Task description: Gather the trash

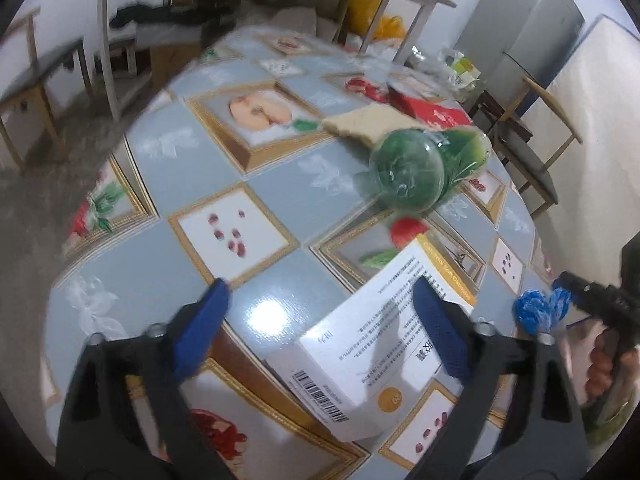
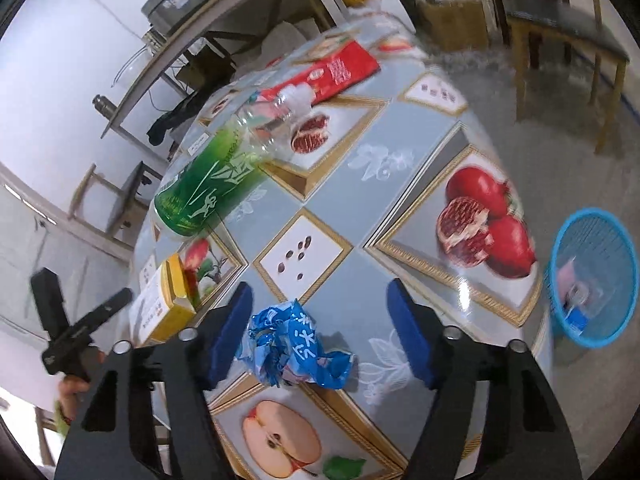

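A cluttered room with shelving and chairs surrounds a counter under a fruit-print cloth, with litter scattered across it, likely laid out for pickup. In the left wrist view, the left gripper has its jaws spread and tilted down over a white and yellow carton; one pad overlaps the carton's edge, the other hangs over bare cloth, nothing pinched. A green bottle lies on its side beyond. In the right wrist view, the right gripper holds its jaws spread around a crumpled blue wrapper, which lies between them nearer one pad, not squeezed. A blue basket stands on the floor beside the counter, probably the destination.
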Motion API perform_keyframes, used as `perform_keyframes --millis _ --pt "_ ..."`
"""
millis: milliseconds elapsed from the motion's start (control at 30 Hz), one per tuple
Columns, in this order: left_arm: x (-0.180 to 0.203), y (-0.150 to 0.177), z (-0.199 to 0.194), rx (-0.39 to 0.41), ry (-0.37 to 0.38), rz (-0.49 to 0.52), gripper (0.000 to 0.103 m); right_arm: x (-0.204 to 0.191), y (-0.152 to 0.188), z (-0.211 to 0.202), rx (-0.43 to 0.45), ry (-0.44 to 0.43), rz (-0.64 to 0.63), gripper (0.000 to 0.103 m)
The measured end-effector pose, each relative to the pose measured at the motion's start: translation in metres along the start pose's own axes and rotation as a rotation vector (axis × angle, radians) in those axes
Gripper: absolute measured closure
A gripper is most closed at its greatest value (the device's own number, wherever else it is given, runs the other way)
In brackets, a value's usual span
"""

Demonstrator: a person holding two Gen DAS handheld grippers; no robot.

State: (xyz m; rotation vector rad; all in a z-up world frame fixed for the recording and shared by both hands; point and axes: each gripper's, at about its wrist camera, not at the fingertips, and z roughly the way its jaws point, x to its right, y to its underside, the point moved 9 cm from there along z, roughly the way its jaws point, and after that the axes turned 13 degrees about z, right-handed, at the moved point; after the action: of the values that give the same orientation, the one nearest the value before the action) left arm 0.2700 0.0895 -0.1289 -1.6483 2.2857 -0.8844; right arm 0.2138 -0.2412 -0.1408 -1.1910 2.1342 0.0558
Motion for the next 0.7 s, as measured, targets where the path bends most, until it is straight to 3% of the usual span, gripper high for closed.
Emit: perform_keyframes --millis 233,500,700 --pt "0.022 0.030 -0.002 -0.039 0.134 -0.034 0.028 -0.005 0.015 0.007 -0.060 -0.036 0.011 0.056" --pt "0.064 0.063 -0.019 -0.098 0.296 -0.030 0.026 -0.011 0.038 0.003 -0.129 -0.085 0.010 0.060" --pt "0.071 0.058 -0.025 -0.081 0.206 0.014 0.014 -0.013 0.044 -0.016 -0.103 -0.033 -0.113 0.056"
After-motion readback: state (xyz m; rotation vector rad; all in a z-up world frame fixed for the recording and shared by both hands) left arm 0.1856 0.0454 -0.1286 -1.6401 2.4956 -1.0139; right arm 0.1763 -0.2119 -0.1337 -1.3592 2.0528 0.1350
